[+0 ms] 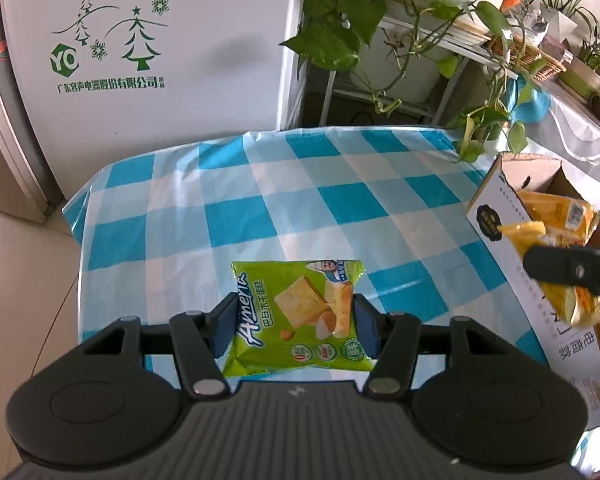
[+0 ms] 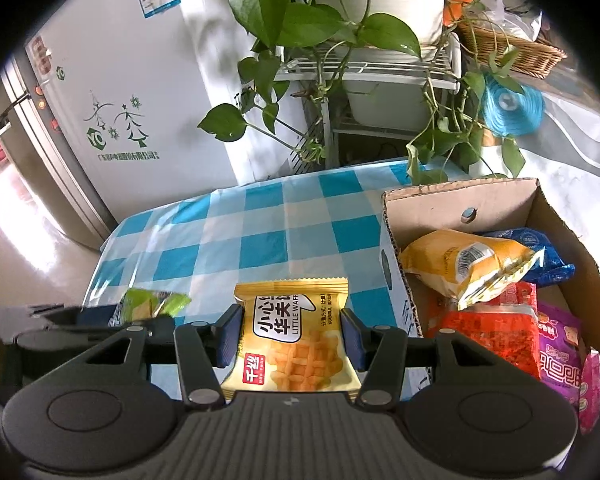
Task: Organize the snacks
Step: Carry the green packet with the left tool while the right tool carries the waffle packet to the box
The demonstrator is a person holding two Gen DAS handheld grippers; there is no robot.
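Over on the left, the left gripper has its blue pads pinched on a glossy green cracker packet, flat and square with crimped ends, held above the shiny blue-and-white checked tablecloth. Moving right, the right gripper clamps a smooth yellow waffle packet with a zigzag top edge, just left of the corrugated cardboard box. Inside the box lie crinkly foil bags: a puffy orange pouch, then red, blue and pink wrappers.
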